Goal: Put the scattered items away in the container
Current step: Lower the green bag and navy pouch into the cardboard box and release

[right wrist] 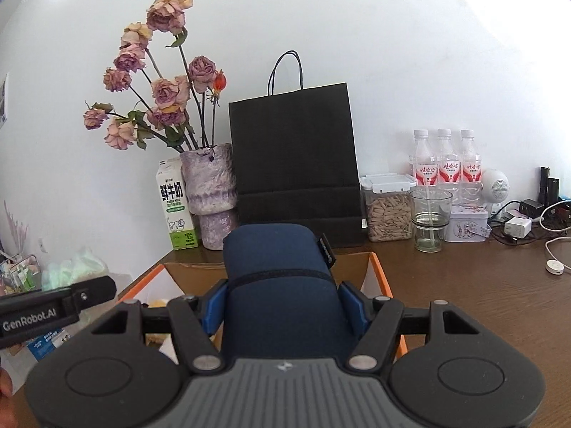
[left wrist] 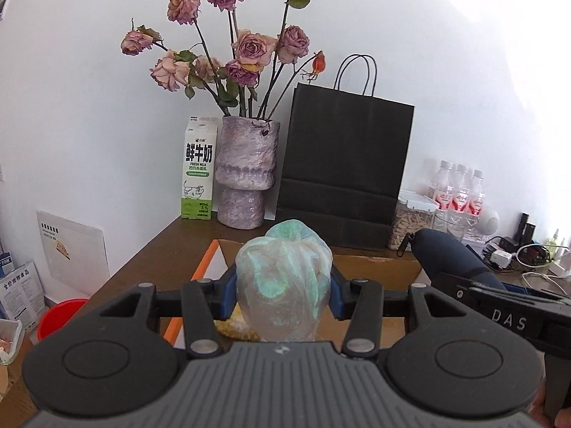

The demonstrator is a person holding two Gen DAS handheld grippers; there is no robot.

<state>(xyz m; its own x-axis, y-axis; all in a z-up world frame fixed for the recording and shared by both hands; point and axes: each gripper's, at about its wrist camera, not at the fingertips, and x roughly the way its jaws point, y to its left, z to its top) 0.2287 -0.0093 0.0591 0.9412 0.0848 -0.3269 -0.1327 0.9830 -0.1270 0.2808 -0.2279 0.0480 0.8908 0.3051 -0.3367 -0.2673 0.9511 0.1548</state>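
Observation:
My left gripper (left wrist: 283, 294) is shut on a crumpled clear plastic bag with pale green content (left wrist: 283, 278), held above an open cardboard box with orange flaps (left wrist: 205, 262). A yellowish item (left wrist: 235, 328) lies inside that box under the bag. My right gripper (right wrist: 283, 308) is shut on a dark navy fabric pouch (right wrist: 278, 285), held over the same box (right wrist: 378, 267). From the left wrist view, the pouch (left wrist: 449, 253) and the right gripper's body show at the right. The plastic bag (right wrist: 75, 267) appears at the left in the right wrist view.
Against the white wall stand a milk carton (left wrist: 198, 171), a purple vase of dried roses (left wrist: 246, 171), a black paper bag (left wrist: 344, 164), a jar of pellets (right wrist: 389, 207), a glass cup (right wrist: 430, 219), three water bottles (right wrist: 446, 164) and cables (right wrist: 517, 228). A red bowl (left wrist: 59, 317) sits low left.

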